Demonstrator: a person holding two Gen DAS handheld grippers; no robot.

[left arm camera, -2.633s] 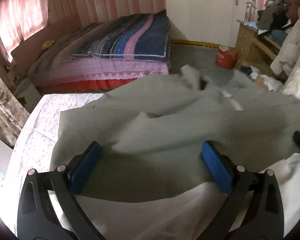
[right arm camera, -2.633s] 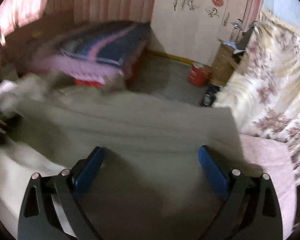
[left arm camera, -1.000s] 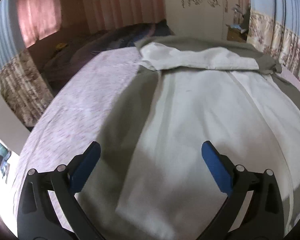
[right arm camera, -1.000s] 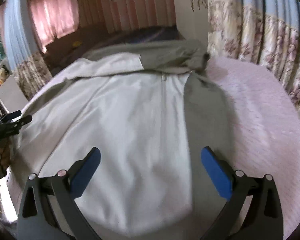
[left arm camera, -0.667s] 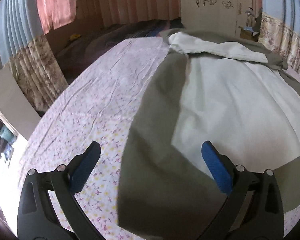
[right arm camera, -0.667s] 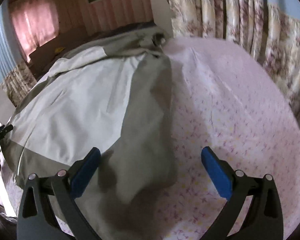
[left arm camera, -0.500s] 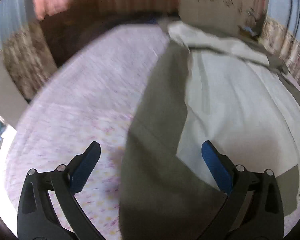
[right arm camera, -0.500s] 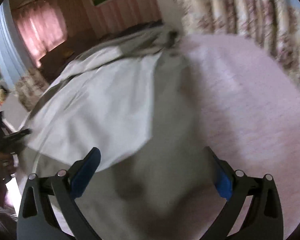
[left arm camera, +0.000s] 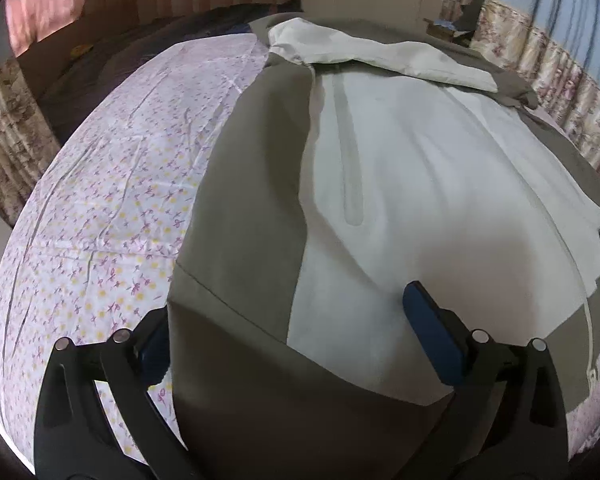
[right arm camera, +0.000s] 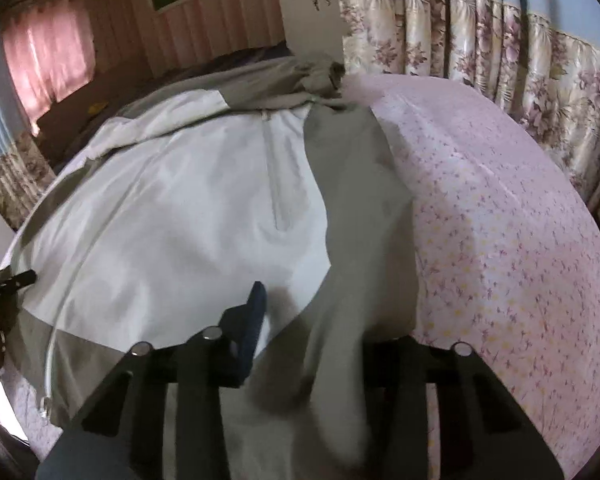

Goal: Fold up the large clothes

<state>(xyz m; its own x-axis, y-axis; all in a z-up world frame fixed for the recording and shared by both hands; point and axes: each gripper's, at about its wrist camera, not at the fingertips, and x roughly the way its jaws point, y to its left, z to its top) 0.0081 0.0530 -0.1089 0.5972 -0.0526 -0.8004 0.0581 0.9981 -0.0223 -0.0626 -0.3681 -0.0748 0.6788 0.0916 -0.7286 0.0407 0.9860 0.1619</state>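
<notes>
A large grey jacket (left arm camera: 256, 184) with a white front panel (left arm camera: 420, 184) lies spread on the bed, its hood (right arm camera: 320, 72) at the far end. My left gripper (left arm camera: 288, 312) is open over the near left hem corner. The grey edge drapes over its left finger, so cloth lies between the jaws. My right gripper (right arm camera: 320, 312) is at the near right hem, and its jaws are closing. A ridge of grey jacket (right arm camera: 340, 280) cloth is bunched between them and hides the right finger. A gap shows beside the left pad (right arm camera: 256, 316).
A pink flowered sheet (left arm camera: 112, 184) covers the bed on both sides of the jacket, also (right arm camera: 500, 220). Floral curtains (right arm camera: 500, 40) hang close on the right. A white drawcord (right arm camera: 52, 352) trails off the near hem. The left gripper and a hand (right arm camera: 0, 292) show at the edge.
Both grippers have dropped closer to the near hem. The right jaws have narrowed from wide open, with grey cloth now bunched between them. The hem now covers the left gripper's left finger.
</notes>
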